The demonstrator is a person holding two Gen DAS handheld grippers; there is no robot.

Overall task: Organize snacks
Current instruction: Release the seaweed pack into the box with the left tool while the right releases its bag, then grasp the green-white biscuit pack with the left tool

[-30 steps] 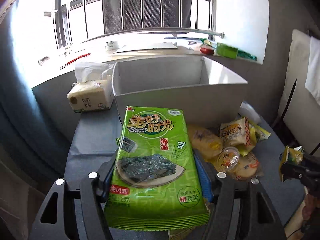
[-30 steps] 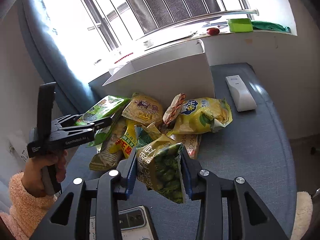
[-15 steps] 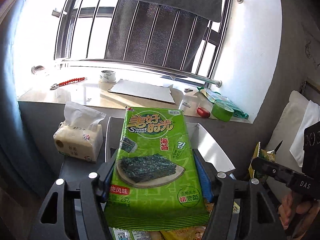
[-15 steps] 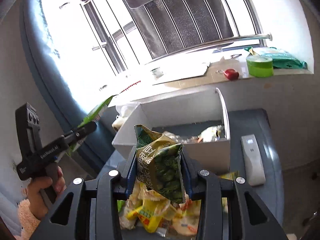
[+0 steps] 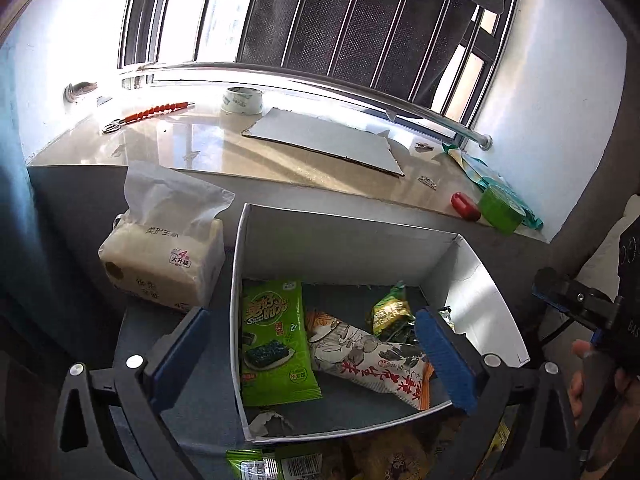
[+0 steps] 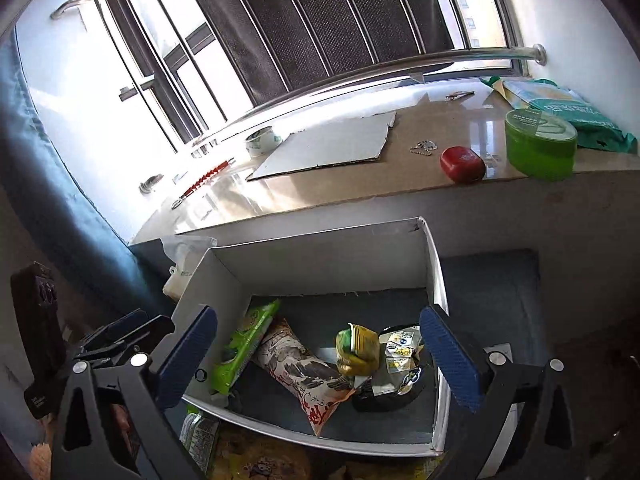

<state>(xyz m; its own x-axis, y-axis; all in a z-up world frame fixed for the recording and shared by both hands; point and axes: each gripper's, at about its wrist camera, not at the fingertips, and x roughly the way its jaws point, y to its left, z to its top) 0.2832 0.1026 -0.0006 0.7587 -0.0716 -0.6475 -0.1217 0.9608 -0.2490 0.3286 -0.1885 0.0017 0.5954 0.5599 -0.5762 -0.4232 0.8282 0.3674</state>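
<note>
A white open box (image 5: 352,228) stands on the grey table under the windowsill. My left gripper (image 5: 310,314) hovers over its left half. Its jaws are opening wide and hold nothing. Below it, the green seaweed packet (image 5: 276,344) lies flat in the box along the left wall. My right gripper (image 6: 318,312) hangs over the same box (image 6: 320,256), jaws likewise opening with nothing between the pads. The yellow-green pea packet (image 6: 358,350) sits inside, blurred, next to a white-and-red snack bag (image 6: 304,372) and the seaweed packet (image 6: 244,344).
A tissue pack (image 5: 160,264) stands left of the box. On the sill lie a cardboard sheet (image 5: 324,144), a tape roll (image 5: 242,100), a red case (image 6: 462,164) and a green tub (image 6: 540,144). Several loose snacks (image 5: 280,464) lie in front of the box.
Both grippers rose and moved forward over the box, then opened. The seaweed packet left the left gripper and the pea packet left the right; both are now in the box.
</note>
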